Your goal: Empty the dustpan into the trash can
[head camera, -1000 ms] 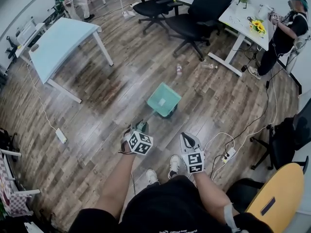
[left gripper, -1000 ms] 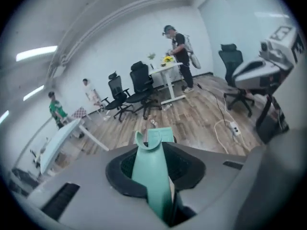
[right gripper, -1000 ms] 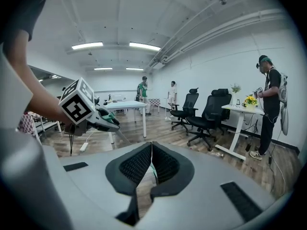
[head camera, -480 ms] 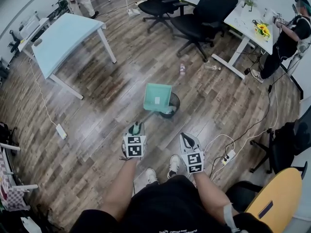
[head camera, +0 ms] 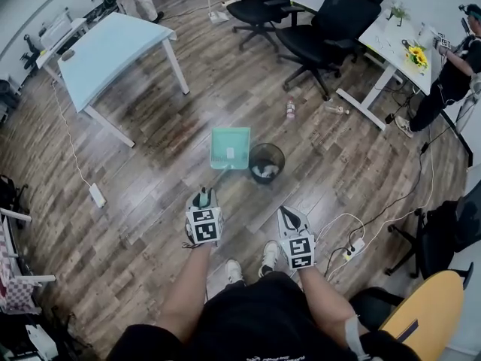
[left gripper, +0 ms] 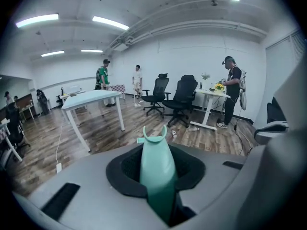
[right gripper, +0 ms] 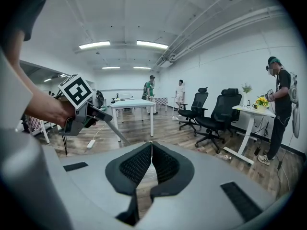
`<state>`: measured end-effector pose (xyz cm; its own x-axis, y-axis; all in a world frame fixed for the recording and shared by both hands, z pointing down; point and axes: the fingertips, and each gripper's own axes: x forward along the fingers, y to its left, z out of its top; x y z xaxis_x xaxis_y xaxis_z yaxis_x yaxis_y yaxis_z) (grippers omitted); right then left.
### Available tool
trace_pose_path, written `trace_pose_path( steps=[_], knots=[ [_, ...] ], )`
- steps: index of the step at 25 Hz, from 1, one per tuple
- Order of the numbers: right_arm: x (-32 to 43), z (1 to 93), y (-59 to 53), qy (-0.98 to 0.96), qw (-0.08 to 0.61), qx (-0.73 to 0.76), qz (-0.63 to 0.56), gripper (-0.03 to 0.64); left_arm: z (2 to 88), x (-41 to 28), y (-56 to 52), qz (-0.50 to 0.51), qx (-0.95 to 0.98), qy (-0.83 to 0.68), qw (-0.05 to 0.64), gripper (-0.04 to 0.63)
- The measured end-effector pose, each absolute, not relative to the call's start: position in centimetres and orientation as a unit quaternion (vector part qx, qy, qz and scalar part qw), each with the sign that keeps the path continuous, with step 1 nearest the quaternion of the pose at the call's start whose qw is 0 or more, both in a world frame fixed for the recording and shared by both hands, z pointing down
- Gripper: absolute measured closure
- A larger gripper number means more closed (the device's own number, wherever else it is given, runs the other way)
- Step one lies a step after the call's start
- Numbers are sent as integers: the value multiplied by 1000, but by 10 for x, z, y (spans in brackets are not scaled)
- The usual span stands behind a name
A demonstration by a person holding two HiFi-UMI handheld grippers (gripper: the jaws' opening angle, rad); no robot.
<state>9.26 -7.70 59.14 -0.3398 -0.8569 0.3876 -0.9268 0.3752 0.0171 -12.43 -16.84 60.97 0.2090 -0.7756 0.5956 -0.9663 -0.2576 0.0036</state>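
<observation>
The teal dustpan hangs above the wood floor, just left of the black trash can, which has pale rubbish in it. Its long handle runs back to my left gripper, which is shut on the handle. In the left gripper view the teal handle fills the space between the jaws, its hooked end pointing away. My right gripper hangs to the right of the left one, over my shoes, shut with nothing in it; its pads meet at the tips. The right gripper view also shows the left gripper in my hand.
A light-blue table stands at the far left, black office chairs behind the can, a white desk with sunflowers at the far right. A bottle lies on the floor. Power strips and cables trail nearby. People stand at the room's edges.
The dustpan has swung left off the trash can, so the can's mouth now shows. My left gripper has rolled and shifted with the handle. The right gripper has barely moved.
</observation>
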Motion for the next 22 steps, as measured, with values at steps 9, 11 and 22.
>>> trace_pose_path(
  steps=[9, 11, 22],
  knots=[
    [80, 598, -84, -819, 179, 535, 108, 592, 653, -144, -163, 280, 724, -589, 226, 499],
    [79, 603, -84, -819, 182, 532, 113, 591, 662, -145, -160, 288, 718, -587, 238, 499],
    [80, 630, -82, -823, 210, 510, 131, 592, 733, -154, -140, 331, 685, -580, 292, 499]
  ],
)
